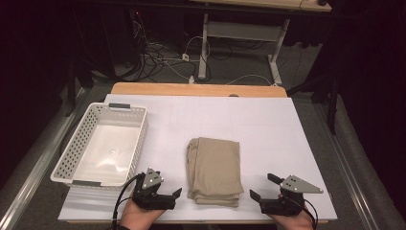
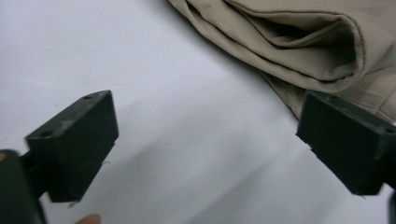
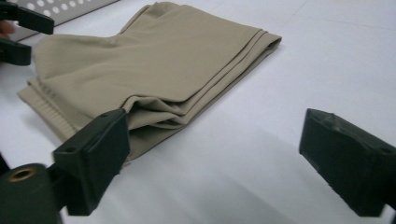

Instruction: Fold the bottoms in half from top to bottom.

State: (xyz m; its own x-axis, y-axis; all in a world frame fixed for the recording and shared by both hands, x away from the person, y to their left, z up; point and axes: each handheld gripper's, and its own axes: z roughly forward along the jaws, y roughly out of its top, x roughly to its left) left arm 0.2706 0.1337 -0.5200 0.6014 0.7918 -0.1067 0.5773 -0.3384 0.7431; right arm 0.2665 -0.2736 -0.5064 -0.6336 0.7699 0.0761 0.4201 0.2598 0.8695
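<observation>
A folded beige cloth [image 1: 214,170] lies flat on the white table cover [image 1: 273,129], near the front edge and between my two grippers. My left gripper [image 1: 171,189] rests just left of the cloth's near corner, open, with bare table between its jaws [image 2: 210,140]. The cloth's layered folds [image 2: 303,42] lie just beyond its right jaw. My right gripper [image 1: 263,187] sits a short way right of the cloth, open and empty [image 3: 215,158]. In the right gripper view the cloth [image 3: 154,65] spreads ahead and to the left, and the left gripper [image 3: 18,32] shows beyond it.
A white perforated basket [image 1: 64,158] stands empty at the left of the table; its wall [image 3: 70,9] also shows in the right gripper view. The table's front edge runs just beneath both hands. Desk legs and cables lie on the floor beyond the table.
</observation>
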